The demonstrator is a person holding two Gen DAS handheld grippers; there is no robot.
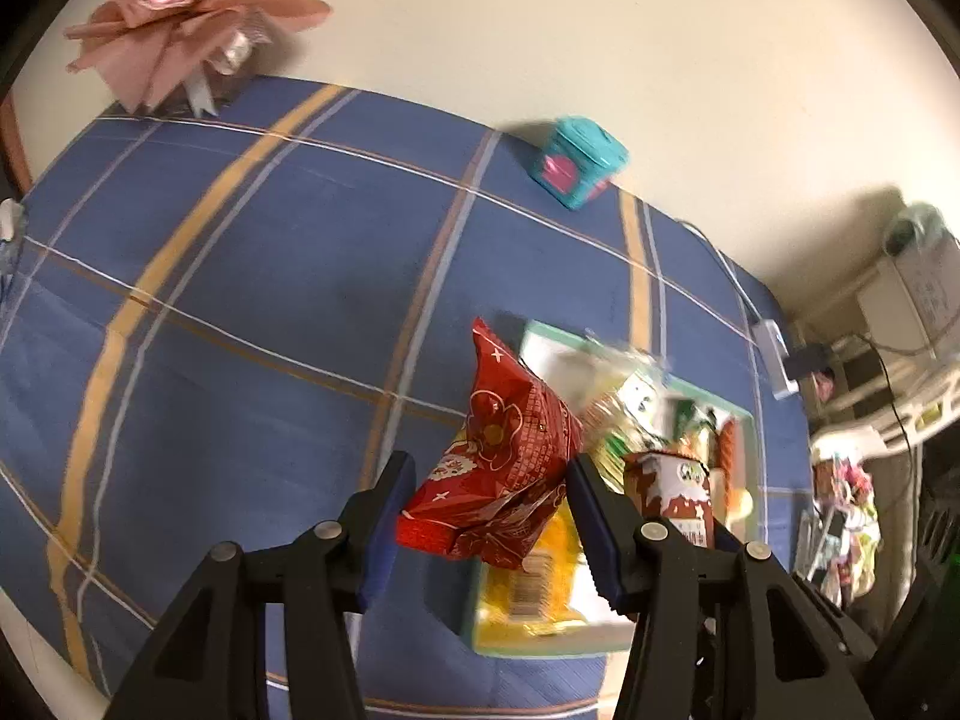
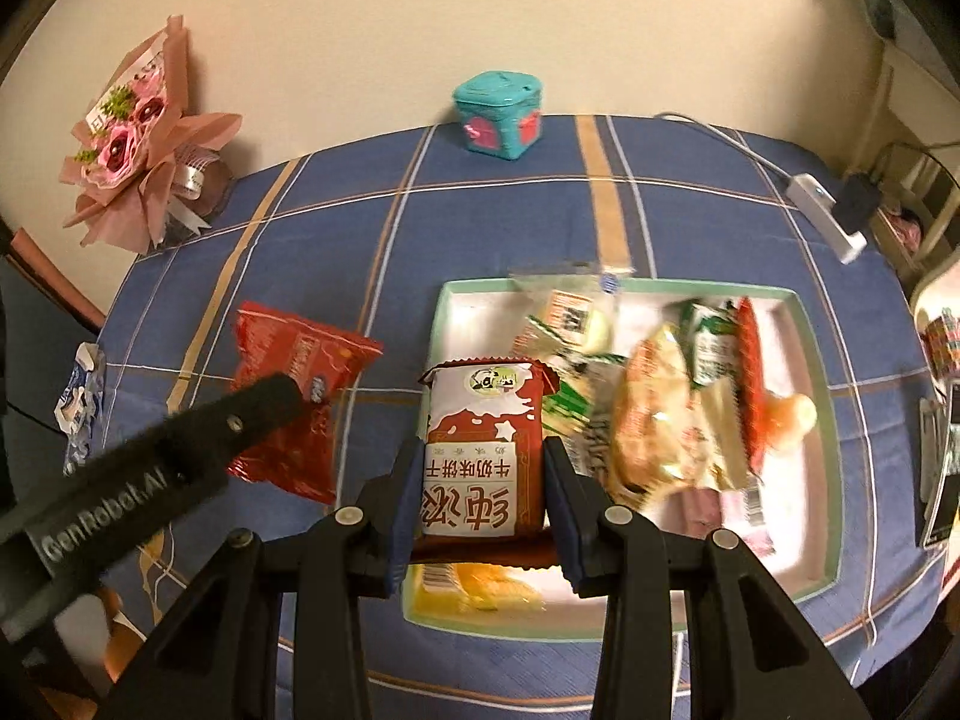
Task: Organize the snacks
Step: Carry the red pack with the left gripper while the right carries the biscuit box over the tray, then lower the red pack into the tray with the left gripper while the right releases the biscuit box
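My left gripper (image 1: 489,516) is shut on a red snack packet (image 1: 498,474) and holds it above the blue checked tablecloth, left of the tray; the packet (image 2: 294,396) and the left gripper (image 2: 264,402) also show in the right wrist view. My right gripper (image 2: 480,492) is shut on a brown-and-white biscuit packet (image 2: 483,450) and holds it over the near left part of the white tray with the green rim (image 2: 810,372). The biscuit packet (image 1: 672,492) shows in the left wrist view too. Several snack packets (image 2: 654,414) lie piled in the tray, with a yellow packet (image 2: 474,591) under my right gripper.
A teal box (image 2: 501,114) stands at the table's far edge by the wall. A pink flower bouquet (image 2: 138,144) stands at the far left. A white power strip with cable (image 2: 828,210) lies at the far right. A blue-and-white wrapper (image 2: 78,396) lies at the left edge.
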